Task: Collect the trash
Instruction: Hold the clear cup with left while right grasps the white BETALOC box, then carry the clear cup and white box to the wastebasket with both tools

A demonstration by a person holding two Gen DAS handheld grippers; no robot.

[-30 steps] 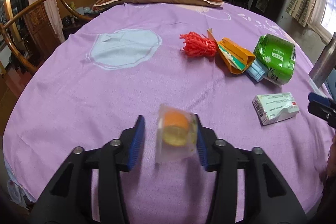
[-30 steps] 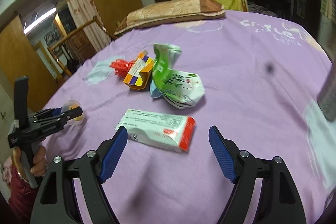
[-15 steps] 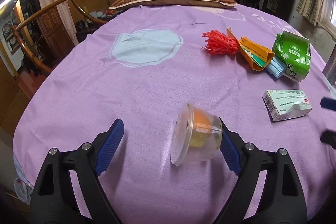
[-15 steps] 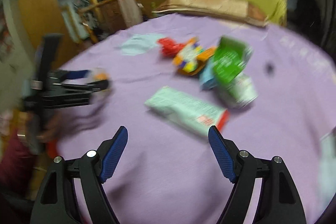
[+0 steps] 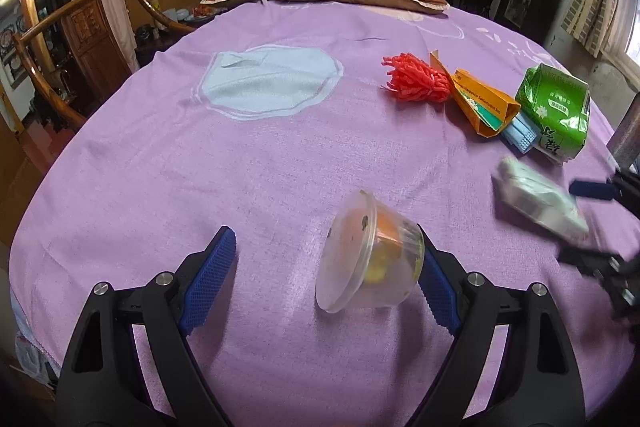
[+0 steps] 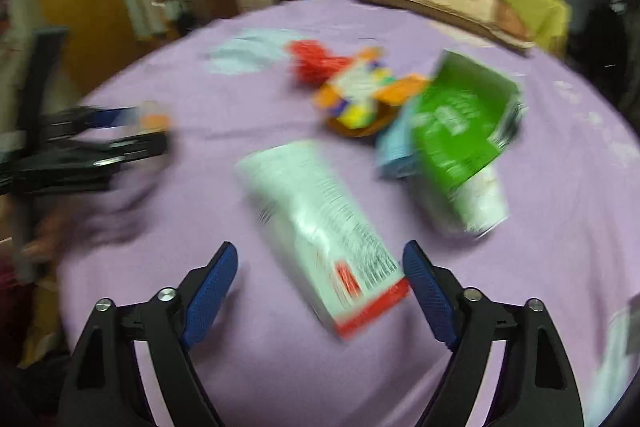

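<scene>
No trash is yet seen gathered: the clear plastic cup lies tipped on the purple cloth between the left gripper's just-widened jaws, touching only the right pad, while the right gripper's wide jaws straddle the ungripped white carton, the green packet and orange box lying untouched beyond.

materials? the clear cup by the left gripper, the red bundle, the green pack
Clear cup: thin glossy see-through plastic, contents visible through the wall.
Red bundle: looks like plastic netting or cord, matte; unsure.
Green pack: shiny crinkled plastic film, printed.
</scene>
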